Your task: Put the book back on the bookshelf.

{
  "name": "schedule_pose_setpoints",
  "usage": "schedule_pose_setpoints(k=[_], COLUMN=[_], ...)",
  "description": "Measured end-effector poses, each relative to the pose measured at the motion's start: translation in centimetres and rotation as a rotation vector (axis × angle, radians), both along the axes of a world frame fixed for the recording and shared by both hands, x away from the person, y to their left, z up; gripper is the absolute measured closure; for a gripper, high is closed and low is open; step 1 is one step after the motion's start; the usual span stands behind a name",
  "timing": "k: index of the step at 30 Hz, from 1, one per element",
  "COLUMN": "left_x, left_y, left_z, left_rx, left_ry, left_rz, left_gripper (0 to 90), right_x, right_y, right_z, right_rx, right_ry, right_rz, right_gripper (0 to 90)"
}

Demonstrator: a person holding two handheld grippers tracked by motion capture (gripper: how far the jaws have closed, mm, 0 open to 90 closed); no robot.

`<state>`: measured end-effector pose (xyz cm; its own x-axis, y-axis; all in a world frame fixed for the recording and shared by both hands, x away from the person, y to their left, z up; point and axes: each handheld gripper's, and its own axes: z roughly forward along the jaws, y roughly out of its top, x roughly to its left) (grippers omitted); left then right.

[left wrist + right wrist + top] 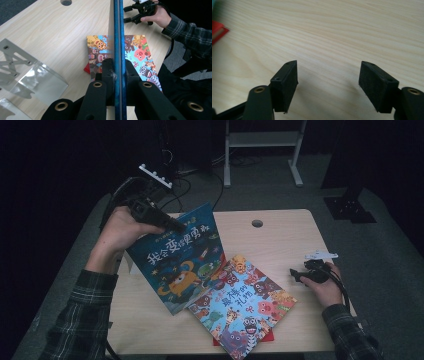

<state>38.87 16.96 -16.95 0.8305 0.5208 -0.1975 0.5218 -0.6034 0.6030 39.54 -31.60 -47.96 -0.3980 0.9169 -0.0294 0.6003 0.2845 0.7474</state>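
High view shows the left gripper [167, 224] pinching the upper edge of a blue picture book [182, 257], which stands tilted with its lower edge on the table [280, 230], just left of and touching the colourful monster book [242, 302] lying flat over a red one [86, 68]. Right of the monster book, the right gripper [296, 275] hangs low over bare wood, jaws spread and empty. Judging from this, one book is lifted and on its way, perhaps to the clear stand [37, 80] beside it; the flat books remain.
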Motion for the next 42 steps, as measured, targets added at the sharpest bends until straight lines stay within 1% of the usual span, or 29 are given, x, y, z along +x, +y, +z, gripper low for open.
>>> schedule_pose_setpoints(k=[2,3,5,8,14,17,24,25,26,29,33,36,39,42], left_x=[-0.2,-0.2,-0.2,-0.3,-0.7,-0.8,-1.4,-1.4,-1.6,-1.8,-2.1,-2.4,-2.5,-2.6], left_y=[0.5,0.8,1.4,2.2,4.2,5.3,7.5,7.5,8.2,9.1,10.3,11.3,12.1,12.9], left_z=[0.1,0.2,0.2,0.3,0.1,0.0,0.0,0.0,0.0,-0.1,-0.4,-0.6,-0.8,-1.0], left_rx=[-0.004,-0.005,-0.004,-0.004,-0.013,-0.009,-0.018,-0.018,-0.021,-0.022,-0.022,-0.021,-0.023,-0.015], left_ry=[-0.005,-0.006,-0.008,-0.016,-0.012,-0.007,-0.009,-0.009,-0.009,-0.01,-0.009,-0.005,-0.009,-0.007], left_rz=[0.007,0.013,0.029,0.054,0.096,0.113,0.157,0.157,0.171,0.191,0.212,0.238,0.262,0.282], left_gripper=[82.3,82.3,82.4,82.4,82.4,82.3,82.4,82.4,82.4,82.4,82.4,82.4,82.3,82.4], right_x=[0.2,0.2,0.3,0.4,0.4,0.4,0.4,0.4,0.4,0.4,0.4,0.4,0.4,0.4], right_y=[0.0,0.0,0.0,-0.1,-0.1,-0.1,-0.1,-0.1,-0.1,-0.1,-0.1,-0.1,-0.1,-0.1], right_z=[-0.4,-0.5,-0.6,-0.7,-0.7,-0.7,-0.7,-0.7,-0.7,-0.7,-0.7,-0.7,-0.7,-0.7], right_rx=[-0.001,0.016,0.024,0.036,0.035,0.036,0.036,0.036,0.036,0.036,0.036,0.036,0.037,0.037], right_ry=[0.007,0.007,0.008,0.028,0.029,0.029,0.029,0.029,0.029,0.029,0.029,0.029,0.029,0.029], right_rz=[0.002,-0.004,-0.005,-0.013,-0.013,-0.013,-0.013,-0.013,-0.013,-0.013,-0.013,-0.013,-0.013,-0.013], right_gripper=[26.6,26.3,22.0,16.8,16.7,16.7,16.7,16.7,16.7,16.7,16.7,16.7,16.7,16.7])
